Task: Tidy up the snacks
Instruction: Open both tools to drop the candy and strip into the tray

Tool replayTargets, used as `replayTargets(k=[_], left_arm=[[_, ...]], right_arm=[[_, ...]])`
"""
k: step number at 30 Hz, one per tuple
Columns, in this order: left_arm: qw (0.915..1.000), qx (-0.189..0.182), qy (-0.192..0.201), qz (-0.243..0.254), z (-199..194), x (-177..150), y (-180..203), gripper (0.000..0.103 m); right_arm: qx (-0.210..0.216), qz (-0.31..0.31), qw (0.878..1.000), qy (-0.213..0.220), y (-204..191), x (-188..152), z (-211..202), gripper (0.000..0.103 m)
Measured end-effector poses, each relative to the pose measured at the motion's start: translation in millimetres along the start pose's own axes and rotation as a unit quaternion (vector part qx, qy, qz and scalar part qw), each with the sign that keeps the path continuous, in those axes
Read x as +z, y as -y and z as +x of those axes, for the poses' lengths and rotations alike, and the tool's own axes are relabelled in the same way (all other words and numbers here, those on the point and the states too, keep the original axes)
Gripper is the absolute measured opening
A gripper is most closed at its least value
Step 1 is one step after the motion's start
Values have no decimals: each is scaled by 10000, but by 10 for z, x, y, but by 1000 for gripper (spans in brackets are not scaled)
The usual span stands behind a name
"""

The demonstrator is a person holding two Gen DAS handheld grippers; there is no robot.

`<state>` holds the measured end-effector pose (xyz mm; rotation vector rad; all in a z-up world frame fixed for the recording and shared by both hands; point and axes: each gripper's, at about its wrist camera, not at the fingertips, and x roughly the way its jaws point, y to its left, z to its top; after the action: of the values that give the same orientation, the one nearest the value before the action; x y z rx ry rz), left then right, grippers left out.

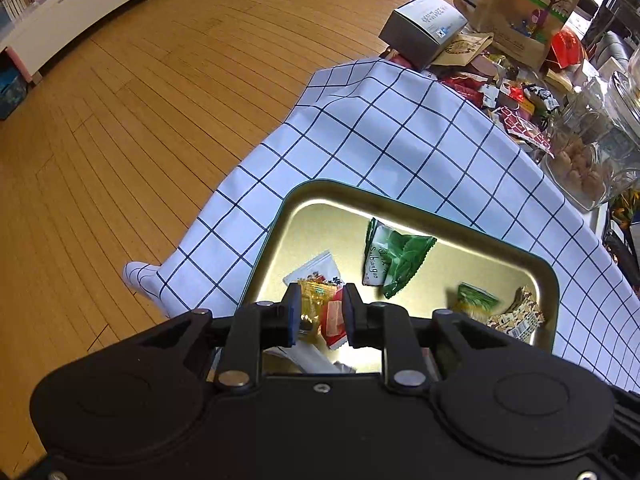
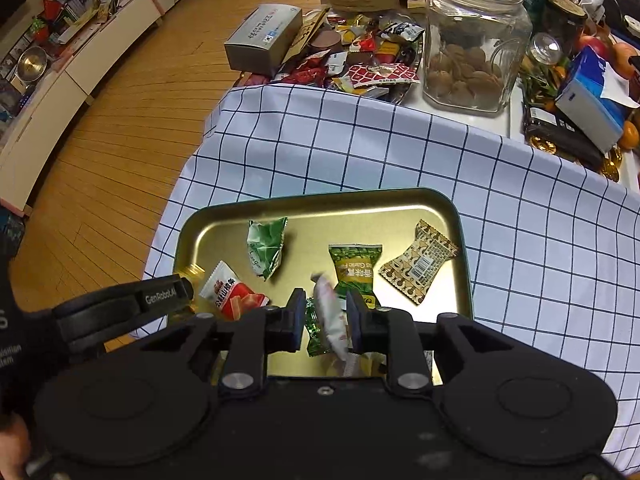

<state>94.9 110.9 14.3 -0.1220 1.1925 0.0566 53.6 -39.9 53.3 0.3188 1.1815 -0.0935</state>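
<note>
A gold tray (image 1: 320,189) (image 2: 320,197) sits on a blue-checked cloth (image 2: 360,140). In it lie a green packet (image 2: 266,248), a green garlic packet (image 2: 354,270), a beige patterned packet (image 2: 418,268) and a red-and-white packet (image 2: 232,294). My right gripper (image 2: 325,320) hangs over the tray's near side. Its jaws are apart, and a blurred white wrapped snack (image 2: 332,314) is loose between them above a small green wrapper (image 2: 316,330). My left gripper (image 1: 322,314) (image 2: 186,288) is over the tray's left corner. It is open, with a yellow candy (image 1: 314,298) and a red packet (image 1: 334,318) showing in the gap.
Behind the cloth is a heap of mixed snacks (image 2: 360,60), a grey box (image 2: 262,38), a glass jar of cookies (image 2: 472,40) and a blue tissue box (image 2: 592,96). The table edge drops to a wood floor (image 1: 140,120) on the left. White cabinets line the far wall.
</note>
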Motion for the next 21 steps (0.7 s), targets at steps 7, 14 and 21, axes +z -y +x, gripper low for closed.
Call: replayTargets(k=[7, 14, 21], left_arm=[[9997, 6, -66, 217, 28, -58, 65, 32], [9988, -18, -287, 409, 93, -175, 130, 33], [9963, 120, -263, 804, 80, -370, 256, 33]], right_arm=[[-81, 108, 9998, -133, 106, -59, 63, 35], [-234, 285, 9991, -217, 335, -209, 102, 35], [-304, 309, 9987, -267, 525, -394, 134, 35]])
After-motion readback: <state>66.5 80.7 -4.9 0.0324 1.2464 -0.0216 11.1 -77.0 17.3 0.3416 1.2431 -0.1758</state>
